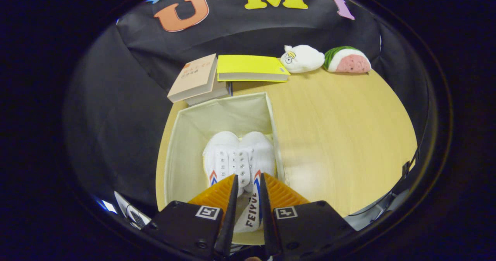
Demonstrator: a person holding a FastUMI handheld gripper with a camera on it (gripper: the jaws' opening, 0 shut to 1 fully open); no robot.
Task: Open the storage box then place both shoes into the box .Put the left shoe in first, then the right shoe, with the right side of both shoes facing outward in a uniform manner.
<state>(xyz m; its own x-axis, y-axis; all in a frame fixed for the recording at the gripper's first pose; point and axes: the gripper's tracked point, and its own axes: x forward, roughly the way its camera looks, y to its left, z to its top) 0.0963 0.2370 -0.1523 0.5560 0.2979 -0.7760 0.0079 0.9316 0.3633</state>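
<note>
Shoes: two white shoes [237,156] side by side inside the storage box [182,145], toes pointing away
Gripper [248,183]: fingers clenched on the right shoe's side wall — above the box
Box: open, on wooden table [341,137]
Beyond: books [232,73], two plush toys [325,59]

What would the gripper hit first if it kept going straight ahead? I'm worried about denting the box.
Probably the right shoe: the gripper has its fingers closed around that shoe's side wall, inside the storage box. Depth is unclear, but the box's far wall lies well beyond.
</note>
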